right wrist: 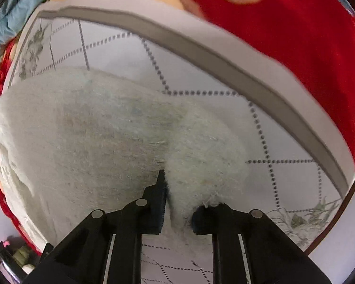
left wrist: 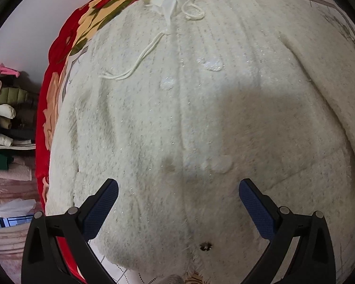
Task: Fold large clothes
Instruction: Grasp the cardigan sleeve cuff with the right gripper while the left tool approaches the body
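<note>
The fluffy cream cardigan (left wrist: 201,123) lies spread on the white quilted sheet (right wrist: 201,75), over your red floral blanket (right wrist: 307,35). Your left gripper (left wrist: 178,189) hangs above its front, jaws wide apart. Your right gripper (right wrist: 177,198) is clamped on the cardigan's sleeve (right wrist: 201,156).

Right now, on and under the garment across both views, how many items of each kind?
Cream fuzzy cardigan: 1
White quilted sheet: 1
Red floral blanket: 1
Grippers: 2, left gripper jaws open, right gripper jaws shut on the cardigan
Total: 5
</note>
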The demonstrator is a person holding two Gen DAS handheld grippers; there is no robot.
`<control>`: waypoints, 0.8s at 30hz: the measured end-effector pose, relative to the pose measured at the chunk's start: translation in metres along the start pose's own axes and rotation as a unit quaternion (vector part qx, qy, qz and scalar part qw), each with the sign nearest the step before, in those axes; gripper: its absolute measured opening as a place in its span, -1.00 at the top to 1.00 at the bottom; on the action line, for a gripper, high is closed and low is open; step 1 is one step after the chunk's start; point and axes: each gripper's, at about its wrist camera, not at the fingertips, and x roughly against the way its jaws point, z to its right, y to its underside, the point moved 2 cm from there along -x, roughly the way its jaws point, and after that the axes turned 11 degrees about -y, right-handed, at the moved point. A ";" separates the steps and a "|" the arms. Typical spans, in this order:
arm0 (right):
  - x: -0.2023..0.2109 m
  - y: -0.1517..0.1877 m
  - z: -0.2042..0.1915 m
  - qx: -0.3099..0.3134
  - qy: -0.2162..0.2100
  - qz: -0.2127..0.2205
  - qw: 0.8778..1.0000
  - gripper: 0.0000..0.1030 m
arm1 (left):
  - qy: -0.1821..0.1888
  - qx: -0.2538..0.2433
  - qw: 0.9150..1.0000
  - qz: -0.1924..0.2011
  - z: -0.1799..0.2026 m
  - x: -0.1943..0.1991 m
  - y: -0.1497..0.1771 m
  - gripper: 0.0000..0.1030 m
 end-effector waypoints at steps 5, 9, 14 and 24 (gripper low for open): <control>0.039 -0.023 0.008 0.033 0.018 0.099 0.994 0.71 | 0.019 -0.002 1.000 -0.006 0.009 0.007 -0.004 -1.00; 0.050 -0.059 -0.008 0.067 0.043 0.145 0.986 0.57 | 0.036 -0.002 0.999 -0.003 0.020 0.015 -0.007 -1.00; 0.015 -0.089 -0.007 0.024 -0.029 0.069 0.997 -0.01 | 0.050 -0.009 0.999 -0.011 0.040 0.019 -0.009 -1.00; 0.005 -0.023 0.017 -0.128 -0.211 0.007 0.969 -0.33 | 0.055 -0.012 0.998 -0.017 0.060 0.014 -0.012 -1.00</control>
